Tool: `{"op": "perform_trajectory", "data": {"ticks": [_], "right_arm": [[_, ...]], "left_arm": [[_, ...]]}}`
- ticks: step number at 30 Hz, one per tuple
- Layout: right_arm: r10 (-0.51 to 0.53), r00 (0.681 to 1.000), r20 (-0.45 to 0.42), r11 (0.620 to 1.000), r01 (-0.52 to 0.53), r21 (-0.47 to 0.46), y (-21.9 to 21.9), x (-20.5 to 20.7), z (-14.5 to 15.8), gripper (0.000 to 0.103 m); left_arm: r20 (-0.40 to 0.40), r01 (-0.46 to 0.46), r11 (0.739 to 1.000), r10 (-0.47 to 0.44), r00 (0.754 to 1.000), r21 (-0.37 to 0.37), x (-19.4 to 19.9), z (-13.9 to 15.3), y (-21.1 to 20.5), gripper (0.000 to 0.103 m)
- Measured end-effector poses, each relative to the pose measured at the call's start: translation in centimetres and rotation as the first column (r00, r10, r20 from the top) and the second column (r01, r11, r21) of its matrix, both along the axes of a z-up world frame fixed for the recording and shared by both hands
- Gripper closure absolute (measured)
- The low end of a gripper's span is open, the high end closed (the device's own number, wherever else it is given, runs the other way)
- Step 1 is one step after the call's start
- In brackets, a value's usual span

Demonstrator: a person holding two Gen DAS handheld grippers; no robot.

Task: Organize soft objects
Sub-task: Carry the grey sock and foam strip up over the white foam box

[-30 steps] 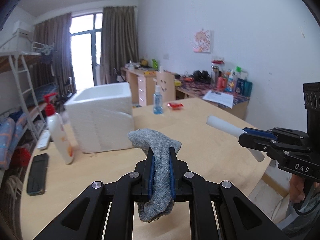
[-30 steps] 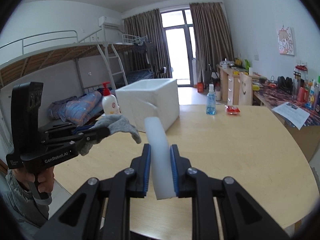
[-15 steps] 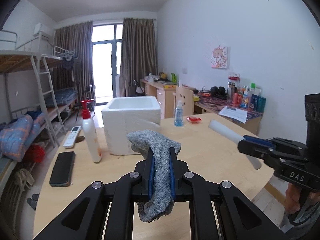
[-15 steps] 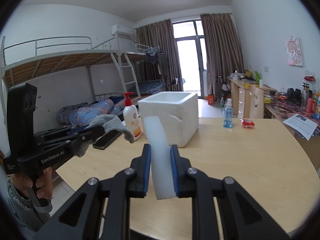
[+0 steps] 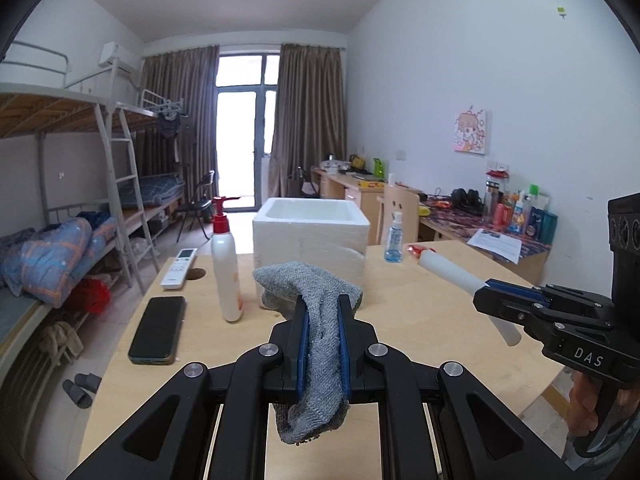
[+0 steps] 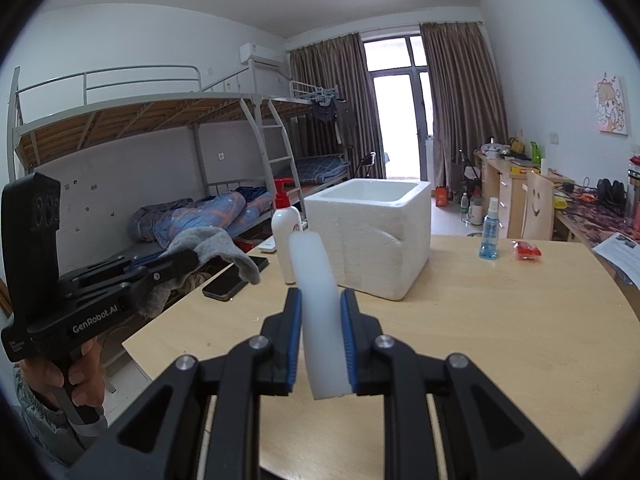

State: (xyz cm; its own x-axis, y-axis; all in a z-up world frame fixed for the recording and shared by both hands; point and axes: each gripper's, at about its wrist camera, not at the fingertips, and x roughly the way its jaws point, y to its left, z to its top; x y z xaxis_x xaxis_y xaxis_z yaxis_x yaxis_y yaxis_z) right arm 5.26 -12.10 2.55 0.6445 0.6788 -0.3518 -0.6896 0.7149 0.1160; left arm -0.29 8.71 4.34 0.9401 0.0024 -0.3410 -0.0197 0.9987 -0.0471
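Observation:
My left gripper (image 5: pixel 321 312) is shut on a grey knitted cloth (image 5: pixel 316 340) that droops over and below the fingers, held above the near part of the wooden table (image 5: pixel 420 320). My right gripper (image 6: pixel 320 312) is shut on a white foam strip (image 6: pixel 320 312) that stands up between the fingers. A white foam box (image 5: pixel 310 236) with an open top stands on the table ahead of both grippers; it also shows in the right wrist view (image 6: pixel 372 232). The right gripper with the strip shows at the right of the left wrist view (image 5: pixel 486 296). The left gripper with the cloth shows at the left of the right wrist view (image 6: pixel 188 258).
A white pump bottle (image 5: pixel 226 268) with a red top, a black phone (image 5: pixel 158 330) and a remote (image 5: pixel 179 268) lie left of the box. A blue spray bottle (image 5: pixel 393 240) and a red packet (image 6: pixel 527 249) lie right of it. Bunk beds stand left, desks right.
Both grippers have pulled back and up from the table with their loads; the box now sits farther off and more of the room shows.

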Motion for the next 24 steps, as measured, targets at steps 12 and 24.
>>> {"op": "perform_trajectory", "data": {"ticks": [12, 24], "right_arm": [[0.009, 1.0, 0.0, 0.999, -0.009, -0.033, 2.1, 1.7, 0.1, 0.08], [-0.015, 0.999, -0.047, 0.999, 0.013, -0.043, 3.1, 5.3, 0.4, 0.08]], "left_arm": [[0.012, -0.034, 0.999, 0.034, 0.999, -0.008, 2.0, 0.0, 1.2, 0.09], [-0.019, -0.062, 0.998, 0.062, 0.998, -0.015, 5.3, 0.0, 2.2, 0.09]]}}
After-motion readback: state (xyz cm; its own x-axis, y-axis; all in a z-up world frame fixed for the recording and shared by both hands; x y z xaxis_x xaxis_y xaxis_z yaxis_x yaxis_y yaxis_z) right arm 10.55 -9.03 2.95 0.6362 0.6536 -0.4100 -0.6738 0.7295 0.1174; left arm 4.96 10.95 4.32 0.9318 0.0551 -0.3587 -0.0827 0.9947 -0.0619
